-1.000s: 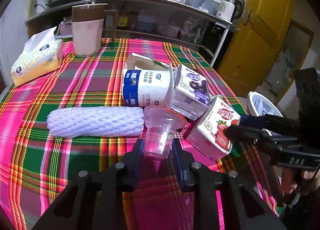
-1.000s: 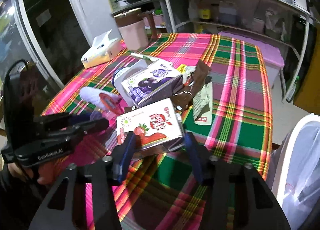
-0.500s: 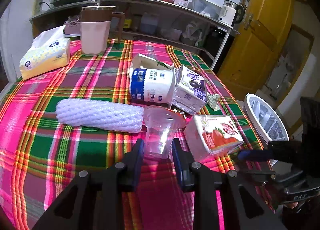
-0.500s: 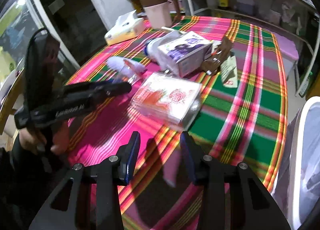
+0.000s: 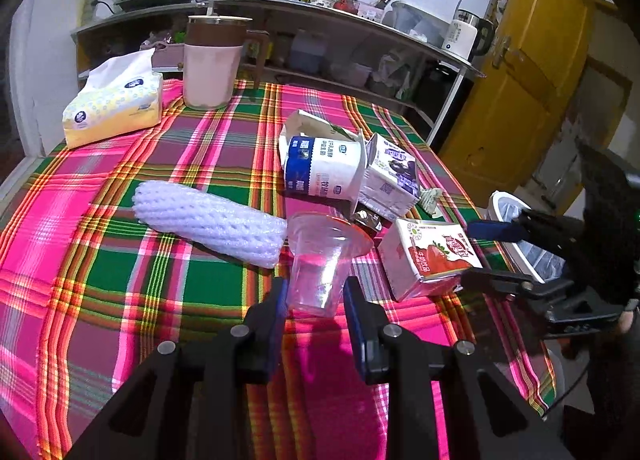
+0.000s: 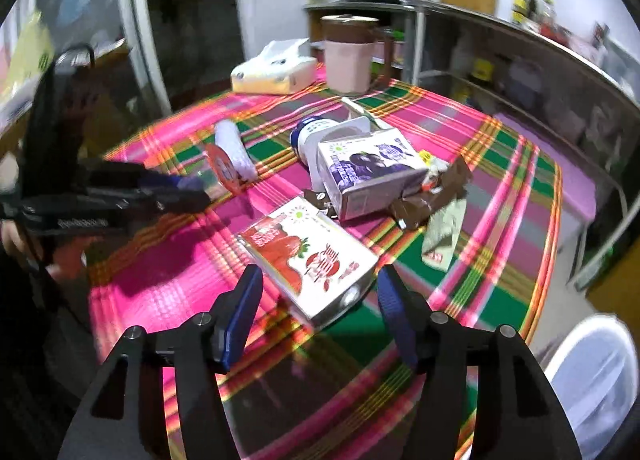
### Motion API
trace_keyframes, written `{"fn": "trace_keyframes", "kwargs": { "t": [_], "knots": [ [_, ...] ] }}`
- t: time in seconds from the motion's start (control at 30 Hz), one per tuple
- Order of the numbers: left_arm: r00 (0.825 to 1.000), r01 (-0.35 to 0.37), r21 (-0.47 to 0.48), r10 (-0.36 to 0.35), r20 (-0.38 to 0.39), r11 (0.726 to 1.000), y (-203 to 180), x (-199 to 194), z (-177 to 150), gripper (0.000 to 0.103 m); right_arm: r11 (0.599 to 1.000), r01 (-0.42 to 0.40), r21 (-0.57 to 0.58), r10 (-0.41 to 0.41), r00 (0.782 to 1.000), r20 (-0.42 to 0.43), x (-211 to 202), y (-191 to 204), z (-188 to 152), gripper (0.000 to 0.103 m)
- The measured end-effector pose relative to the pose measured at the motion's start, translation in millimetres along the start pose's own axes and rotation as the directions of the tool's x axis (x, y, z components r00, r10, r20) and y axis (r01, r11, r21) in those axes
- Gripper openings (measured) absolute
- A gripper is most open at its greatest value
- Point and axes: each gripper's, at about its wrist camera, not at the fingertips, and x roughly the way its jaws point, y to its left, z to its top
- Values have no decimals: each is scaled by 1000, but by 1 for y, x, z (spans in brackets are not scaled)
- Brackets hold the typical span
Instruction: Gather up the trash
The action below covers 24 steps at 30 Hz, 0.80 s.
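While the left gripper grips the cup, the right gripper's jaws have just opened wide around the strawberry carton near the table's edge; all trash remains uncollected

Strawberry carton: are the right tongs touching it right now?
Apart. The right wrist view shows the right tongs spread wide around the strawberry carton, with tablecloth visible between each pad and the carton's sides.
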Motion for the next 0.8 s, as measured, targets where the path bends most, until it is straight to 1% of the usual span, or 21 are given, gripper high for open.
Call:
{"fn": "trace_keyframes", "kwargs": {
  "t": [0.03,0.13,0.23,0.37,0.43,0.5,0.6,0.8],
  "knots": [
    [1000,-1,-1,1,-1,1000,0,0,0,29,1000,-6,-28,6,1000,-7,4,0,2,60],
    [1000,-3,0,3,-5,1000,1,2,0,29,997,-45,-67,44,999,-19,10,-2,5,61],
    [1000,-3,-3,3,-12,1000,2,5,2,29,993,-64,-99,61,998,-28,14,-3,8,61],
    [1000,1,-2,-1,-23,1000,1,10,2,29,991,-102,-90,96,993,-65,20,-1,9,61],
    [1000,3,0,-3,-30,1000,-1,12,1,29,983,-164,-82,157,984,-82,22,7,5,61],
    [999,7,11,-6,-37,1000,-4,13,0,28,978,-190,-90,182,979,-93,22,18,-1,61],
    [999,15,30,-14,-39,999,-8,8,-3,27,981,-175,-78,168,982,-88,20,23,-9,61],
    [998,26,22,-25,-52,999,-9,-3,-16,26,992,-123,7,123,992,-34,3,4,-14,61]
  ]
}}
